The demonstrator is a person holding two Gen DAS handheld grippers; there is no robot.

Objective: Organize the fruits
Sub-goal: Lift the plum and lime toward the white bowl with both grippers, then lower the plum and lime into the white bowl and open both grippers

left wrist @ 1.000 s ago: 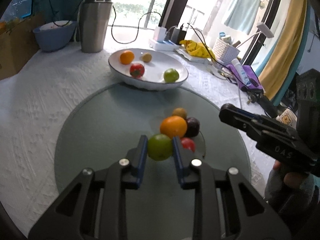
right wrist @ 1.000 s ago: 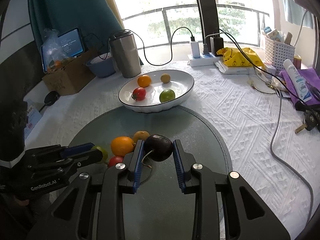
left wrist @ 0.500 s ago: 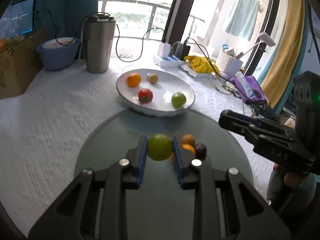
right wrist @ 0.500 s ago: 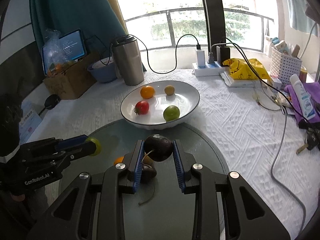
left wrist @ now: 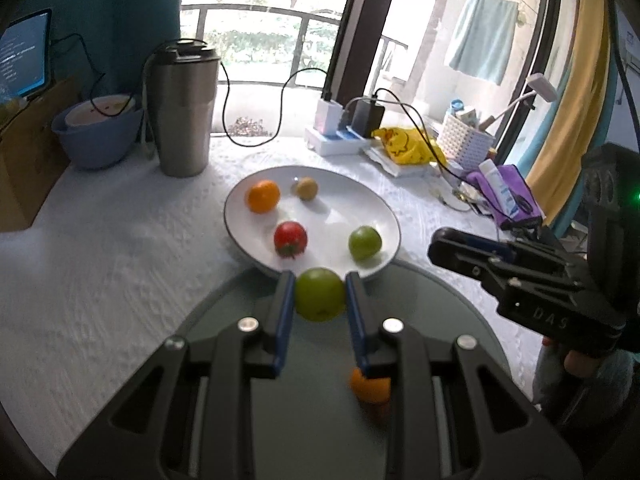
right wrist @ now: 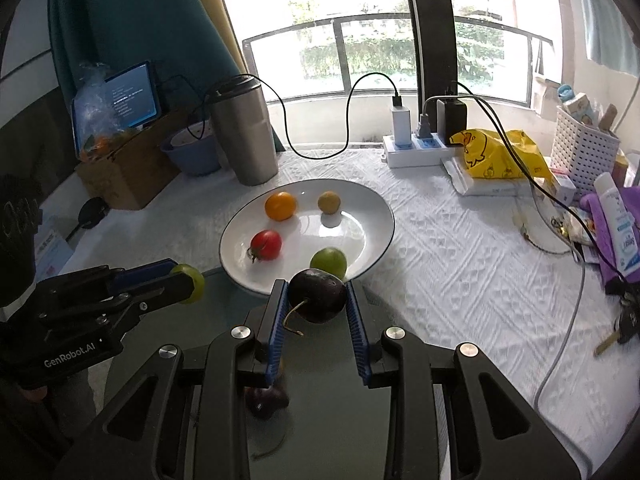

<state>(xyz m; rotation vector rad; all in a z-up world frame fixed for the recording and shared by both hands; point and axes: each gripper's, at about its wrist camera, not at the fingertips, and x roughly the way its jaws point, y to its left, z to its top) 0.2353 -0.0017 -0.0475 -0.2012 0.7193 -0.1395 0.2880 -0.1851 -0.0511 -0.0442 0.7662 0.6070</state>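
Note:
My left gripper [left wrist: 320, 295] is shut on a green fruit [left wrist: 320, 294] and holds it just before the near rim of the white plate [left wrist: 240, 216]. The plate holds an orange [left wrist: 263, 196], a small tan fruit [left wrist: 307, 188], a red tomato [left wrist: 290, 239] and a green fruit [left wrist: 364, 242]. My right gripper [right wrist: 317, 297] is shut on a dark plum [right wrist: 318, 295] with a stem, close to the plate's [right wrist: 372, 200] near edge. An orange [left wrist: 370, 388] and another dark plum [right wrist: 266, 400] lie on the round glass mat below the grippers.
A steel tumbler [left wrist: 182, 106] and a blue bowl [left wrist: 96, 136] stand behind the plate. A power strip [right wrist: 416, 148] with cables, a yellow bag [right wrist: 496, 152], a white basket [right wrist: 586, 144] and purple items [right wrist: 608, 224] crowd the right. A cardboard box [right wrist: 128, 168] stands at left.
Both grippers have lifted with their fruits and moved forward toward the plate, leaving the remaining fruit pile behind on the glass mat.

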